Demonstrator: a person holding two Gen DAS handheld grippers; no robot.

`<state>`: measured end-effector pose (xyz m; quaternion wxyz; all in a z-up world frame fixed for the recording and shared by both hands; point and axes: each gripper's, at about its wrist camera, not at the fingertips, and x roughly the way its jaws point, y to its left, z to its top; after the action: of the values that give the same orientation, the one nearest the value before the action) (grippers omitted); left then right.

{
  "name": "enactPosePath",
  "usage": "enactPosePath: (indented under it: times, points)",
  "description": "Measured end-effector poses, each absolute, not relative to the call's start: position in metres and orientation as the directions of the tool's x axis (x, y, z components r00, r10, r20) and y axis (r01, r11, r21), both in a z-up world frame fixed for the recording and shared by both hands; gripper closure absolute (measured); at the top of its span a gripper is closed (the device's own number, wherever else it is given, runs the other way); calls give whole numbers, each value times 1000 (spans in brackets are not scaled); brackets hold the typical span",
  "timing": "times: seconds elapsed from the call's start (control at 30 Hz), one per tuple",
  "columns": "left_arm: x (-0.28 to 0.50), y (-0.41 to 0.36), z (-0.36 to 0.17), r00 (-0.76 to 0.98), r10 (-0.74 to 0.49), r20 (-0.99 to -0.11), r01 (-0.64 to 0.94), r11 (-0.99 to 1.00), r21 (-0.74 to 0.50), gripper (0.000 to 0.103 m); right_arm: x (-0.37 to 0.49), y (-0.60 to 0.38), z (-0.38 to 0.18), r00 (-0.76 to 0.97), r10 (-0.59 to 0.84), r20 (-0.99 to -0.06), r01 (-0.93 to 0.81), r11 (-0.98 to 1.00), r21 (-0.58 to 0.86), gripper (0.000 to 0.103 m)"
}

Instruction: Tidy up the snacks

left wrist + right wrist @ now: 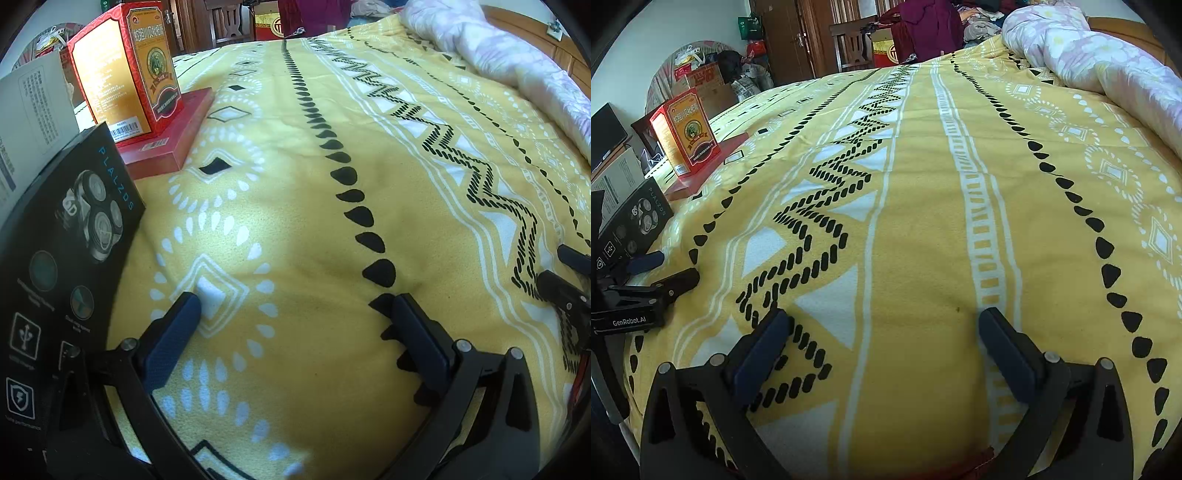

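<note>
A tall red and gold box (129,70) stands upright on a flat red box (166,136) at the left of the yellow patterned bed cover (314,229). A black shaver box (70,266) leans just left of my left gripper (295,306), which is open and empty low over the cover. My right gripper (882,321) is open and empty over the cover. In the right wrist view the tall red box (687,133), the flat red box (705,166), the black box (635,225) and the left gripper (665,269) lie far left.
A white box (33,110) stands behind the black box. A rolled floral quilt (1108,74) lies along the far right of the bed. A chair (849,44), a door and bags stand beyond the bed. The right gripper's fingers (569,280) show at the right edge.
</note>
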<state>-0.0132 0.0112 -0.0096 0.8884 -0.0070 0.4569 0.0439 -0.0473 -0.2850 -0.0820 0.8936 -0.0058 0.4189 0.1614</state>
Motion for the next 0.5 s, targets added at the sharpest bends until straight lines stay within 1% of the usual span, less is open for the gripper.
enactPosePath:
  times: [0.5]
  points:
    - [-13,11,-10,579,72,-812,-85,996,28,0,-46,-284,-82,594,291,-750,-295,946,133,0]
